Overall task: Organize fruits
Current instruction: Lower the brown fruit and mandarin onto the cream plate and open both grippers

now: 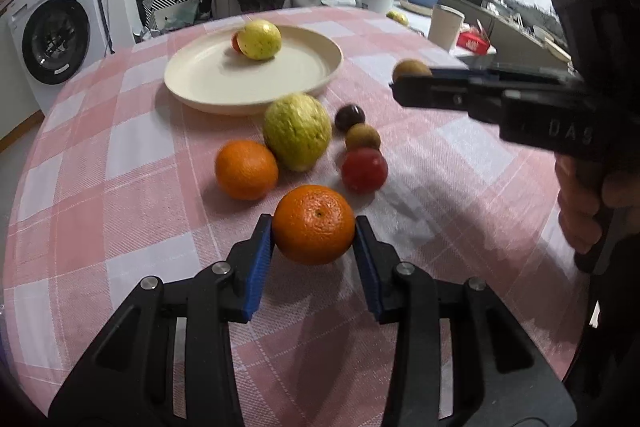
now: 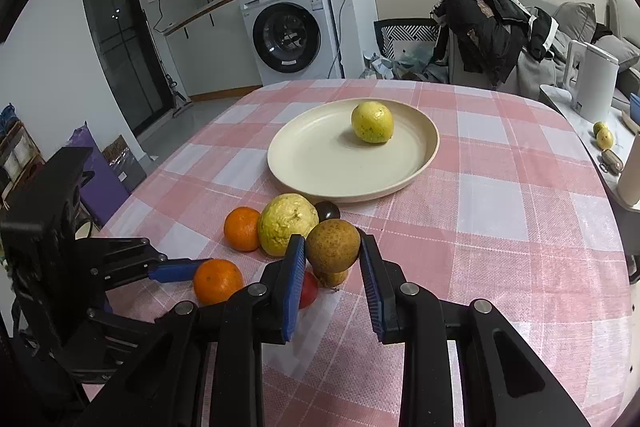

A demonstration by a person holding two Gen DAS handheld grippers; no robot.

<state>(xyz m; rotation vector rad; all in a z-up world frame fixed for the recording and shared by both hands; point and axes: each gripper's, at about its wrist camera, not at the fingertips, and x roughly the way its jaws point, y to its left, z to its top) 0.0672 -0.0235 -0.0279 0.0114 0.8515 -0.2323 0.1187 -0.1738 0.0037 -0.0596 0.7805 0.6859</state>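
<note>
Left wrist view shows my left tongs (image 1: pixel 314 233) with both blue pads pressed on a round orange tangerine (image 1: pixel 313 223) resting on the pink-and-white checked table (image 1: pixel 120 163). My right tongs (image 2: pixel 333 247) clamp a small brown speckled round fruit (image 2: pixel 333 246), lifted above the cloth. Beyond sit a second orange tangerine (image 1: pixel 246 169), a large bumpy green-yellow fruit (image 1: pixel 298 131) and a red fruit (image 1: pixel 364 169). Farther back, a cream round plate (image 1: pixel 304 75) carries a yellow-green fruit (image 1: pixel 260 39).

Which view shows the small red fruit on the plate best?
The left wrist view: the small red fruit peeks from behind the yellow fruit on the plate. In the right wrist view, the yellow fruit hides it completely.
</note>
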